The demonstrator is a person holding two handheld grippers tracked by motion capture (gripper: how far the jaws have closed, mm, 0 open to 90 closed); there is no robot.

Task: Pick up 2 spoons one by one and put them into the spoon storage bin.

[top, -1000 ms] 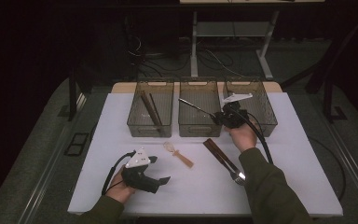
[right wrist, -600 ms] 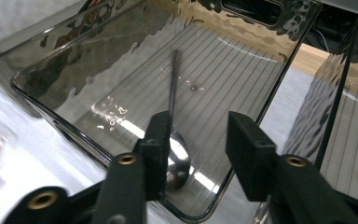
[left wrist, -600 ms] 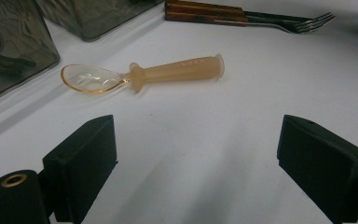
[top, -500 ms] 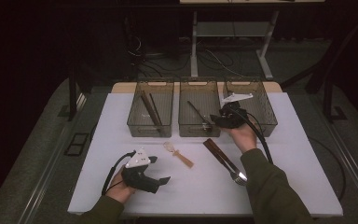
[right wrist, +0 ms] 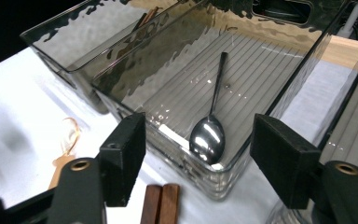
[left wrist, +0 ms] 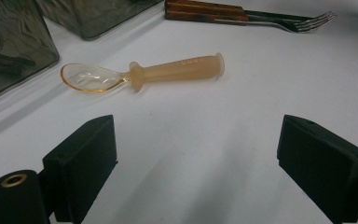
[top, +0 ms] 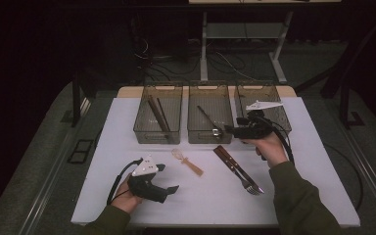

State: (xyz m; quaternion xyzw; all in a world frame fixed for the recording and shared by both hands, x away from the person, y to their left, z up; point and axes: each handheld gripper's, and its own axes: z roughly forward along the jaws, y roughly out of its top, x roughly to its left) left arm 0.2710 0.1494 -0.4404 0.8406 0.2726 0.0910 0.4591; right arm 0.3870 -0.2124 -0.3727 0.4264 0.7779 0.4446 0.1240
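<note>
My left gripper (left wrist: 193, 163) hangs open over the white table (left wrist: 242, 116), the amber spoon (left wrist: 142, 74) lying ahead, 1 fork (left wrist: 279, 19) beyond it, tinted bins (left wrist: 14, 42) far left.

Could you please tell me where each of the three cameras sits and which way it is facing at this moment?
High view: above the person's side, facing forward and down on the white table; both forearms, left gripper, right gripper.
Left gripper view: along its open jaws at the orange plastic spoon.
Right gripper view: over its open jaws into the middle bin holding a metal spoon.
Shared: the orange spoon shows in all three.
</note>
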